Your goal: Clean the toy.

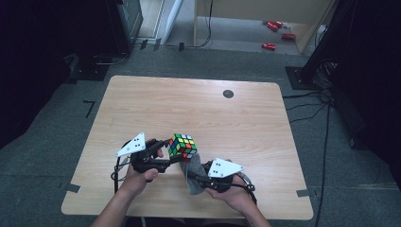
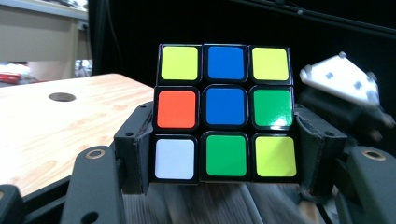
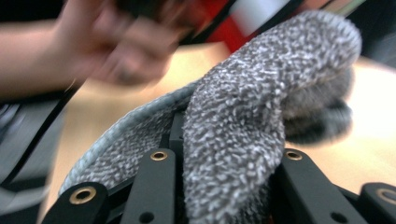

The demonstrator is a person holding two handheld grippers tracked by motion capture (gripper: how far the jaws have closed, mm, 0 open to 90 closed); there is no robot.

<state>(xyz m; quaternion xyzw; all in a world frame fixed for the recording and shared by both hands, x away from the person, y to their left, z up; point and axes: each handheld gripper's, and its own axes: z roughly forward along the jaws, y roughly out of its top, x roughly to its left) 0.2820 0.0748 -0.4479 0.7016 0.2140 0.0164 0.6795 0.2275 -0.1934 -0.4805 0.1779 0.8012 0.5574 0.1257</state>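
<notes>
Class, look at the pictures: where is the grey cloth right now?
The cloth is clamped in the right gripper near the table's front edge, just below the cube held by the left gripper.

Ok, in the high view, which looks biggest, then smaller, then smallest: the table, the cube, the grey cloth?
1. The table, by far.
2. The grey cloth and the cube look about alike; the cloth is partly hidden, so no ranking between them.

Bare tabletop (image 1: 198, 104) lies open beyond the cube (image 1: 182, 145); only a dark disc (image 1: 228, 93) sits there.
</notes>
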